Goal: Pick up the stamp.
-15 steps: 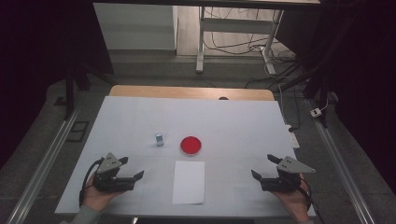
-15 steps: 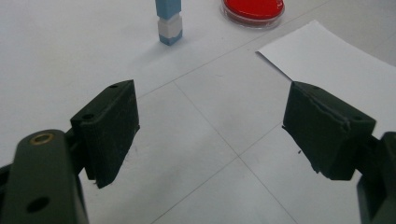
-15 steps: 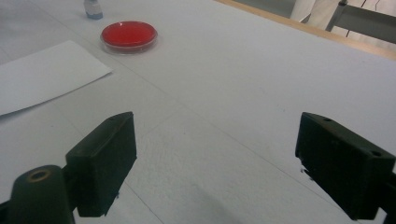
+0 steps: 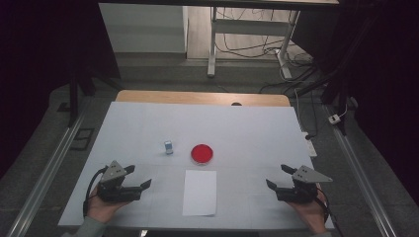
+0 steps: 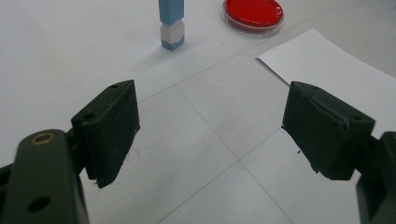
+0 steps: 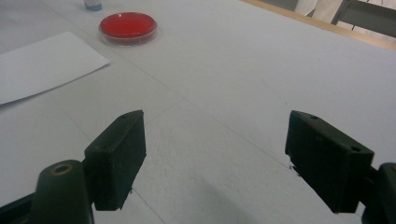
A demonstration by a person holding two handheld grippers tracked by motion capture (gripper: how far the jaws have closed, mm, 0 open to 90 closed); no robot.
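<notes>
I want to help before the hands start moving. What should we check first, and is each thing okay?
1. Left tongs wide open, nothing between them: ok.
2. Right tongs wide open, nothing between them: ok.
3. Red petri dish lying flat, apart from the paper: ok.
4. Small blue and white tube standing upright beside the dish: ok.
5. White sheet of paper lying flat between the two tongs: ok.
6. Lid shut tight on the dish: cannot tell.
</notes>
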